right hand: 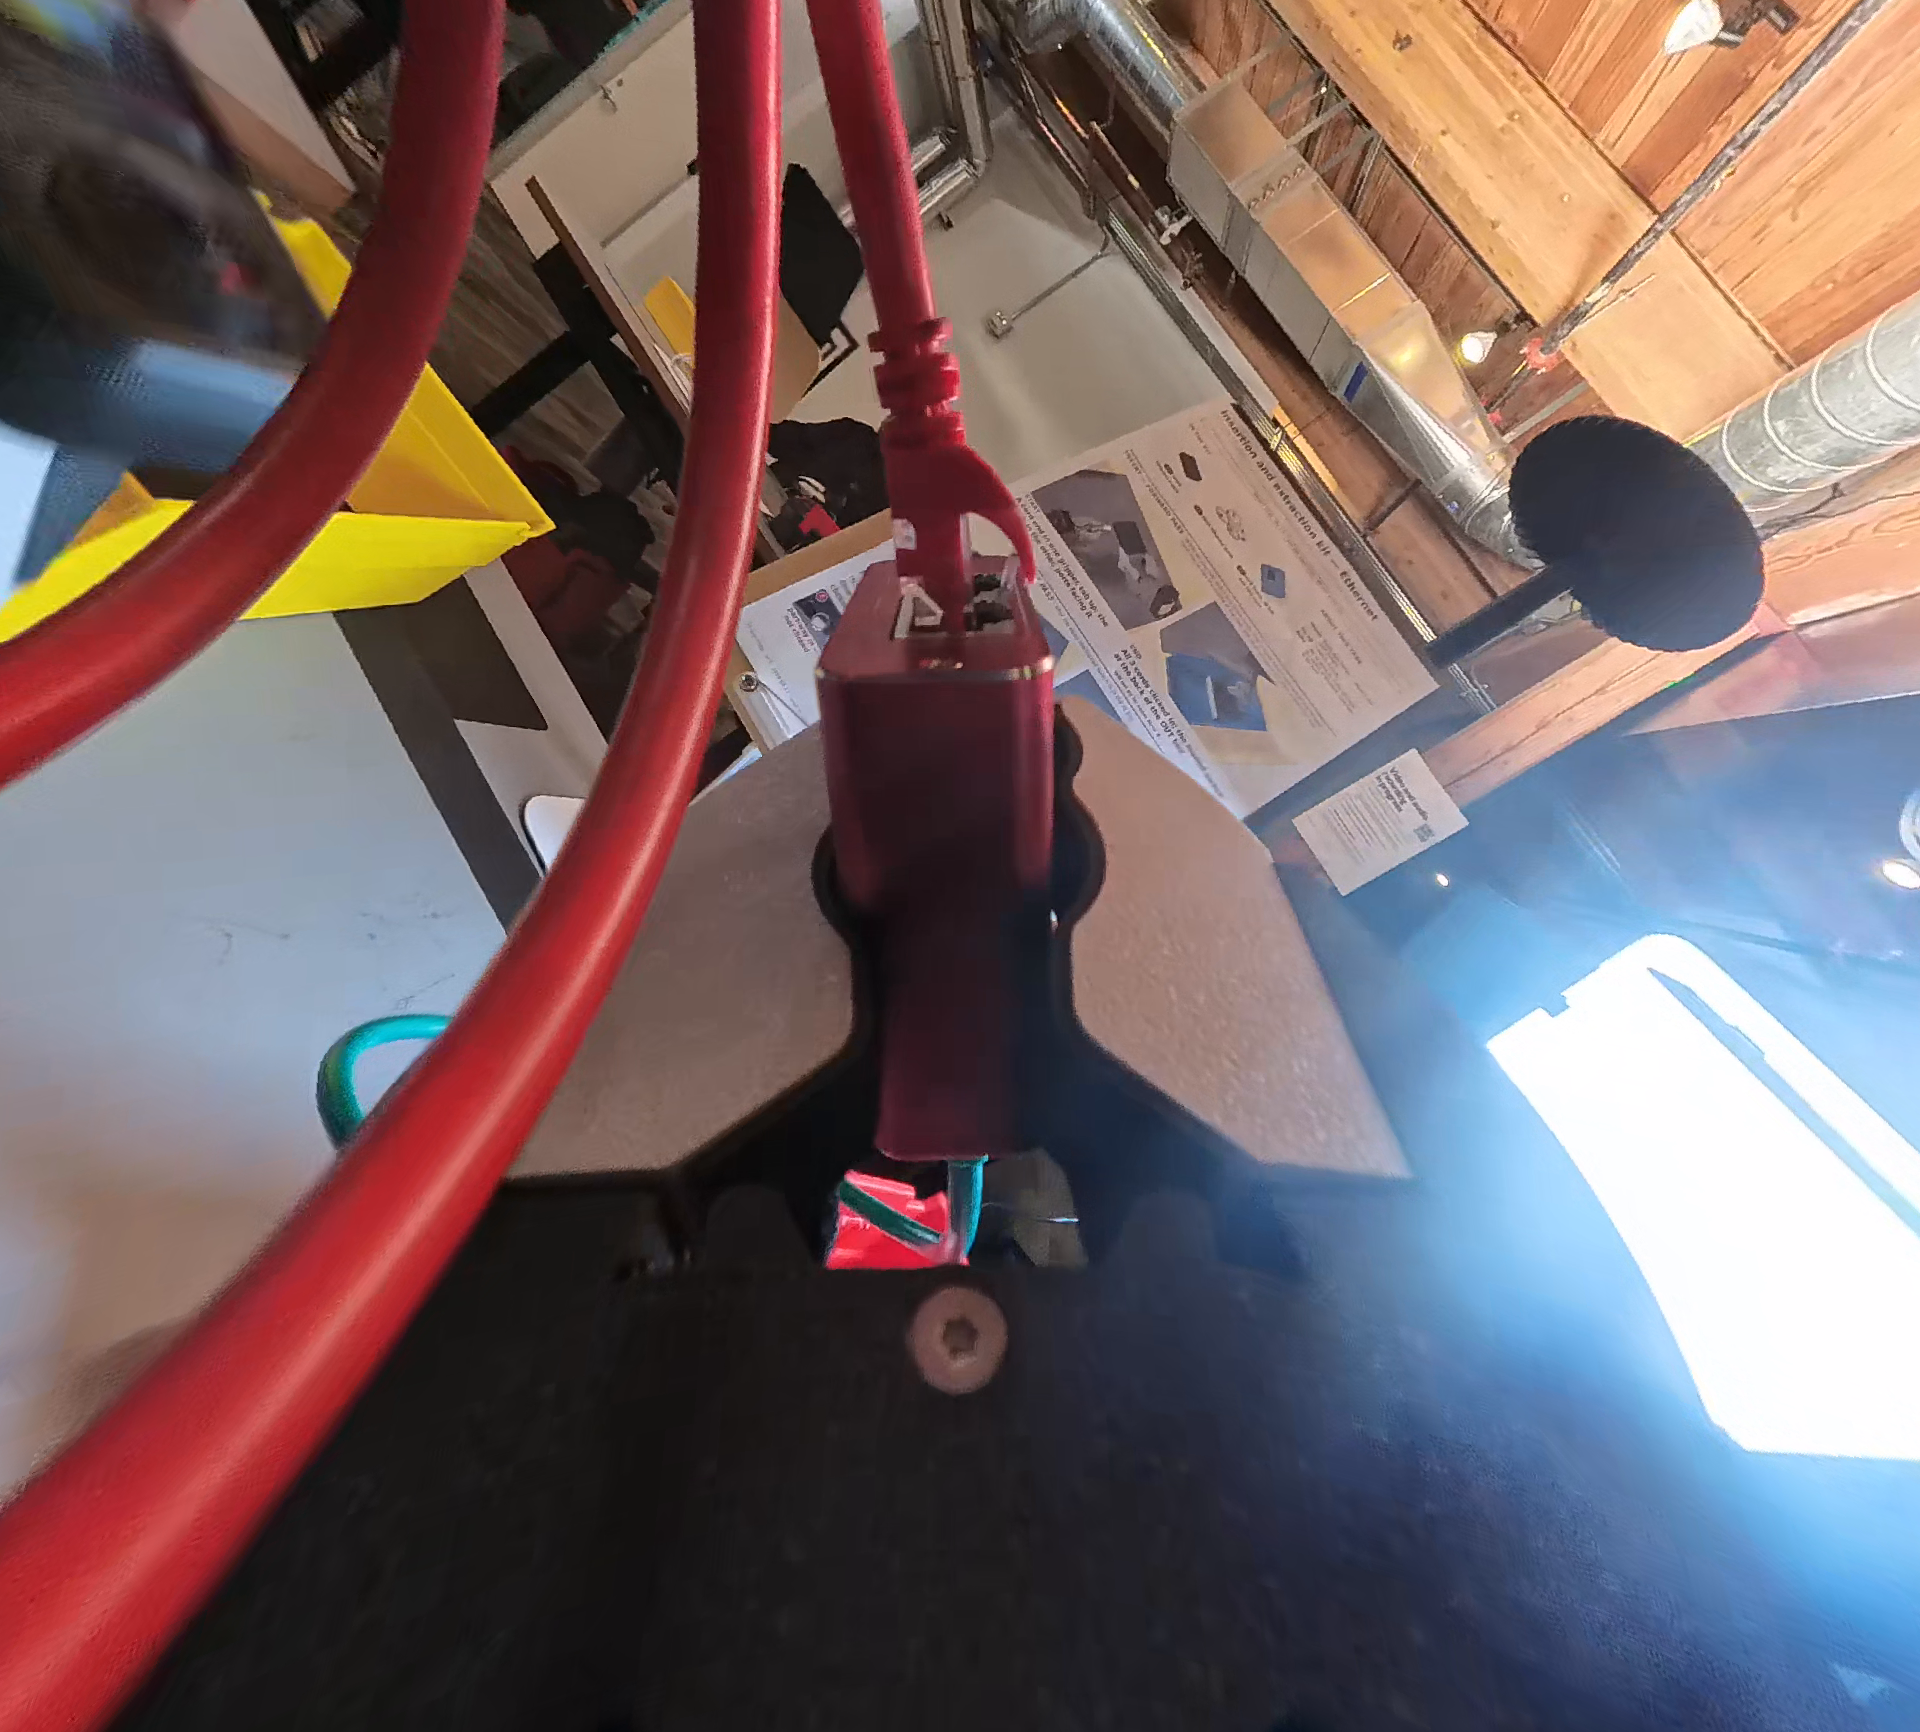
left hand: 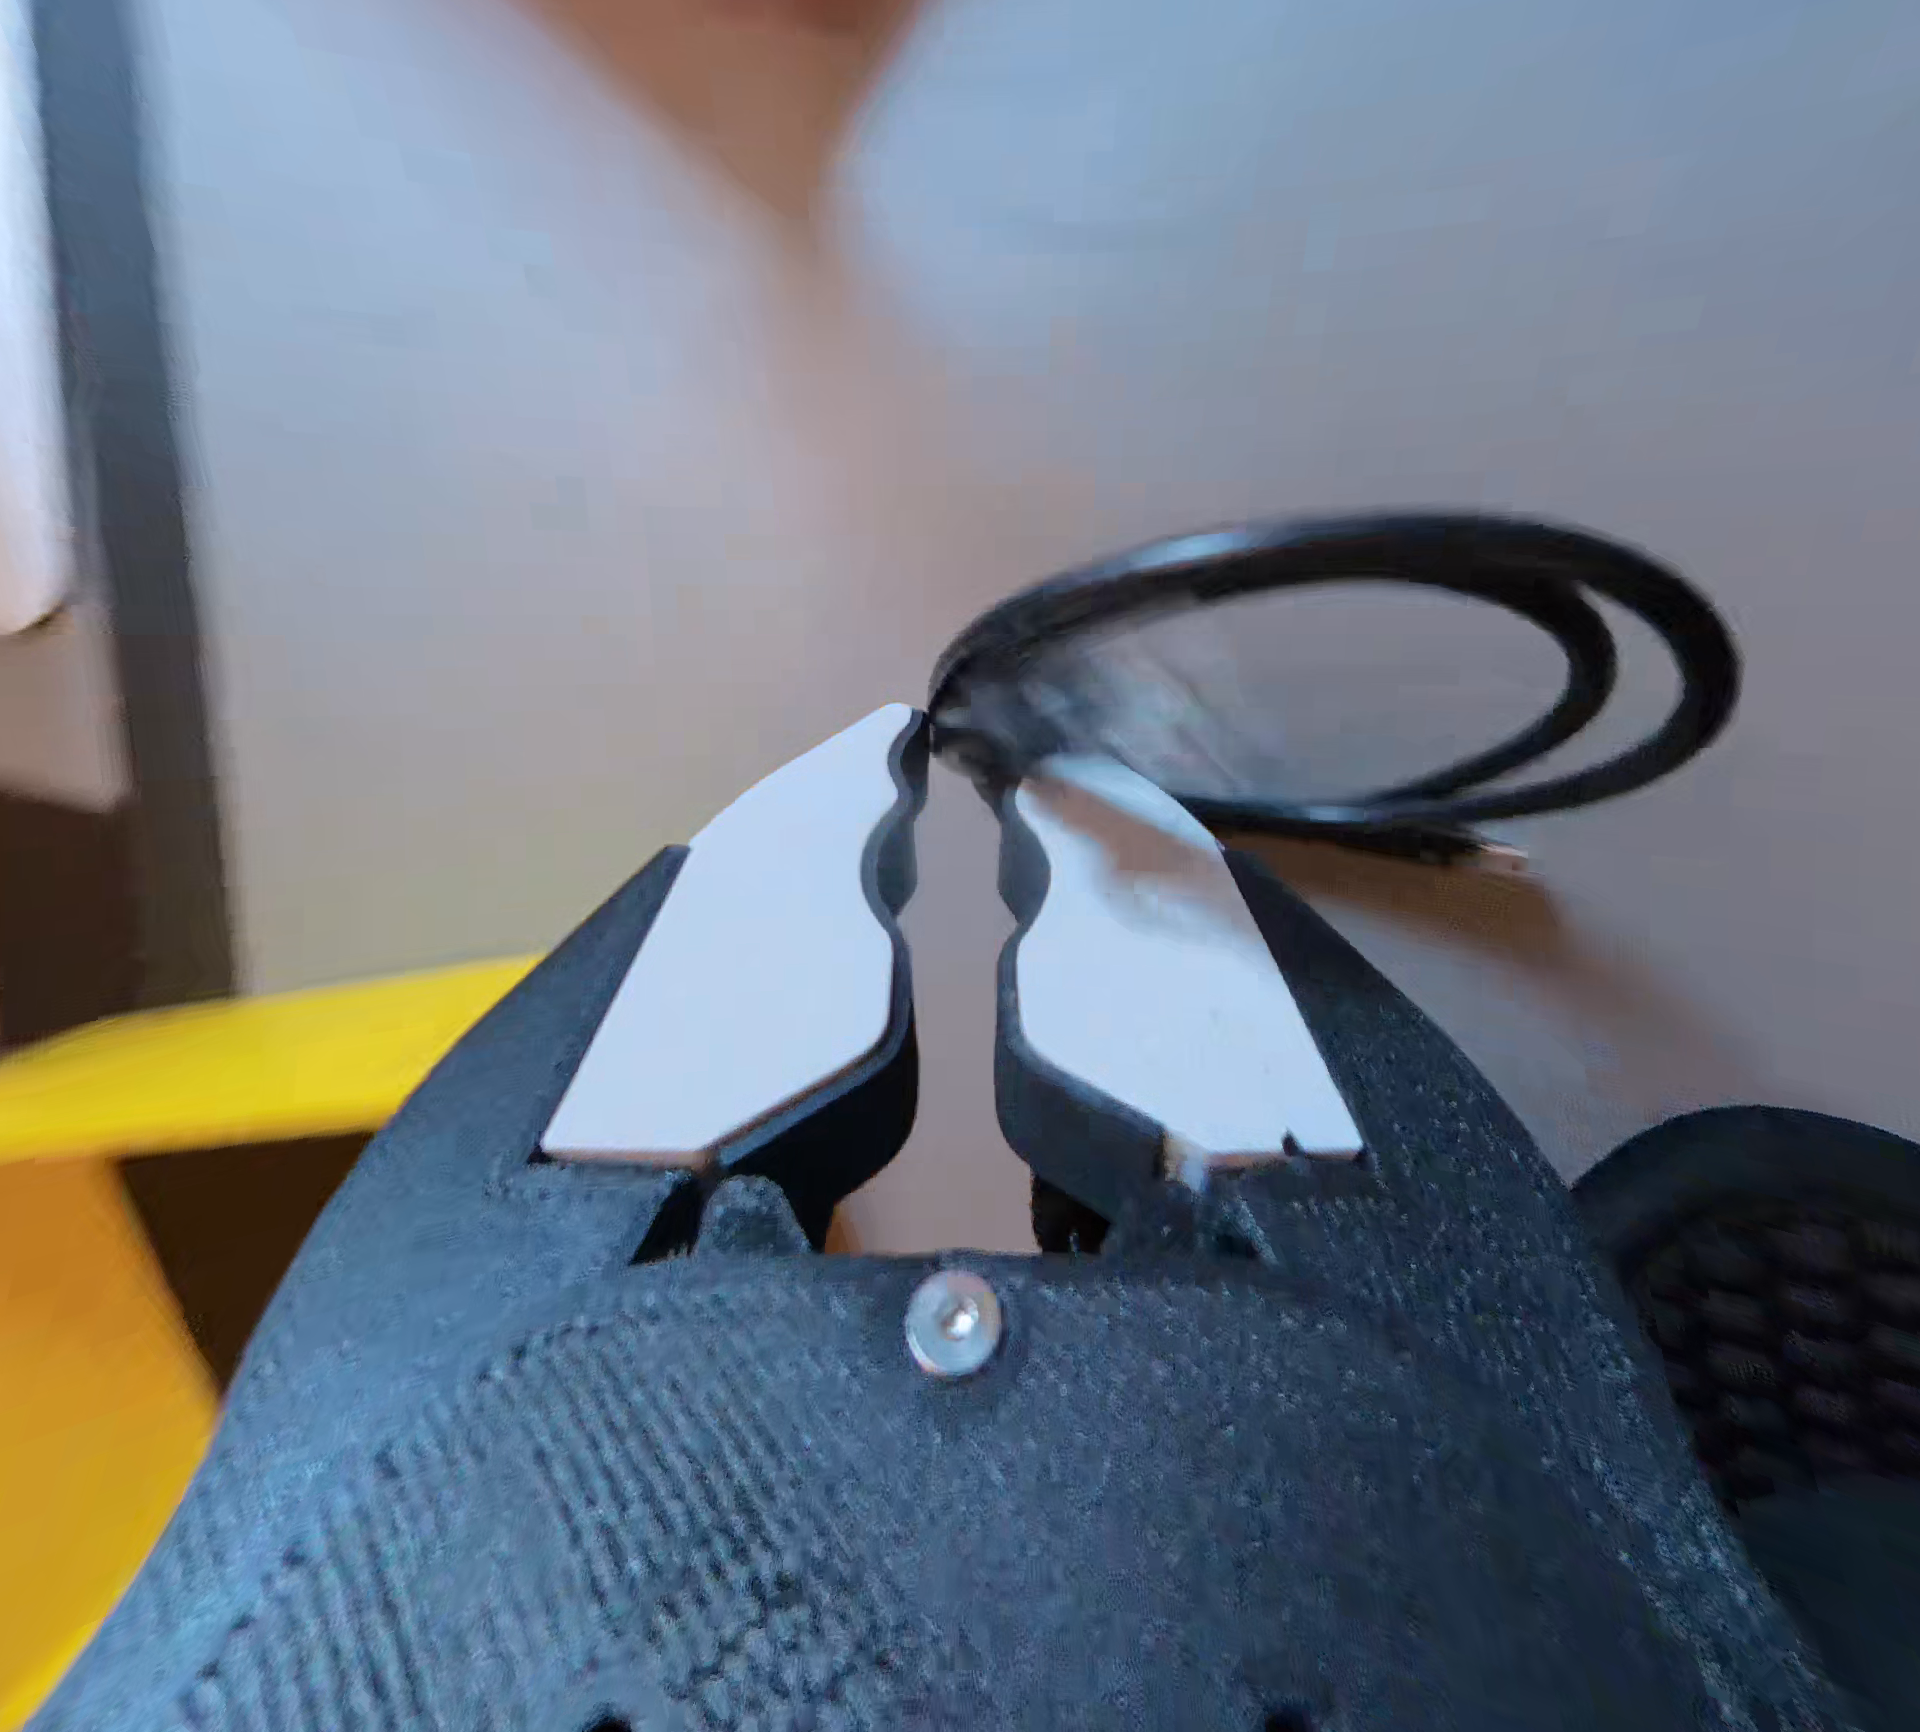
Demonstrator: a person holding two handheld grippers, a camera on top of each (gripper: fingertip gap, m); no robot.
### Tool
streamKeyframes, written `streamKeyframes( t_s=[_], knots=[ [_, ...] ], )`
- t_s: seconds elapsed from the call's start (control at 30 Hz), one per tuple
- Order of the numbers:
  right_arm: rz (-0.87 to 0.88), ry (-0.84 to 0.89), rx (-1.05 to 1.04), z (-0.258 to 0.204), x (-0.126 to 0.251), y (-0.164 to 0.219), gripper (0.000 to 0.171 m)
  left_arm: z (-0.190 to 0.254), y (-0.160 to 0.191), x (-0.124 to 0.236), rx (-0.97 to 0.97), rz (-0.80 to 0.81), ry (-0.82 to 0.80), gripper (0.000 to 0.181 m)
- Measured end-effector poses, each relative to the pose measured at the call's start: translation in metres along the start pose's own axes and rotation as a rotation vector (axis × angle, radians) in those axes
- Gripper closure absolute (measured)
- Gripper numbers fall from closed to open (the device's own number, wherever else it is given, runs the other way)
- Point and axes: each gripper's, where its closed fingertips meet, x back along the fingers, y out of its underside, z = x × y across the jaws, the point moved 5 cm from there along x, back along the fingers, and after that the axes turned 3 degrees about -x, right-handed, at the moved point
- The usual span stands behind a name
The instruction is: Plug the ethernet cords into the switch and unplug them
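Note:
In the right wrist view my right gripper [right hand: 940,747] is shut on a dark red switch [right hand: 935,851] and holds it tilted up off the table. A red ethernet cord [right hand: 914,394] is plugged into a port on the switch's far end, and its slack loops past on the left [right hand: 717,435]. A green cord [right hand: 348,1074] runs under the gripper. In the blurred left wrist view my left gripper [left hand: 961,747] is nearly closed, its tips pinching a coiled black cord [left hand: 1558,602] above the pale table [left hand: 520,539]. The cord's free plug [left hand: 1496,851] hangs to the right.
A yellow bin stands at the left in the right wrist view [right hand: 416,529] and shows low left in the left wrist view [left hand: 208,1069]. A dark table leg [left hand: 125,435] is at the left. A poster [right hand: 1195,591], a black fuzzy microphone [right hand: 1636,534] and a bright window [right hand: 1714,1215] lie beyond the switch. The tips of one gripper are about 25 cm away from the tips of the other.

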Motion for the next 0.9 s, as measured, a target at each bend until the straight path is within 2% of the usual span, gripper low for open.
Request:
streamKeyframes(
  t_s=[0.07,0.13,0.2,0.33,0.4,0.53,0.67,0.9],
  knots=[
    [-0.002,0.012,0.004,0.005,0.003,0.001,0.134,0.014,-0.007,-0.021,-0.042,0.024,0.133,0.171],
    [-0.008,0.028,-0.007,0.012,0.006,0.005,0.134,0.019,-0.009,-0.032,-0.054,0.057,0.193,0.171],
    [-0.017,0.042,-0.023,0.019,0.009,0.01,0.133,0.021,-0.009,-0.033,-0.054,0.119,0.245,0.159],
    [-0.029,0.061,-0.045,0.028,0.013,0.018,0.128,0.014,-0.017,-0.026,0.019,0.309,0.307,0.152],
    [-0.03,0.059,-0.048,0.028,0.013,0.019,0.128,0.011,-0.022,-0.032,0.044,0.354,0.306,0.149],
    [-0.029,0.045,-0.028,0.023,0.011,0.016,0.131,0.013,-0.027,-0.058,0.08,0.353,0.338,0.147],
    [-0.026,0.029,-0.02,0.02,0.01,0.013,0.131,0.014,-0.028,-0.078,0.081,0.316,0.317,0.153],
    [-0.033,0.019,-0.02,0.018,0.009,0.014,0.131,0.013,-0.028,-0.079,0.137,0.394,0.393,0.155]
  ],
)
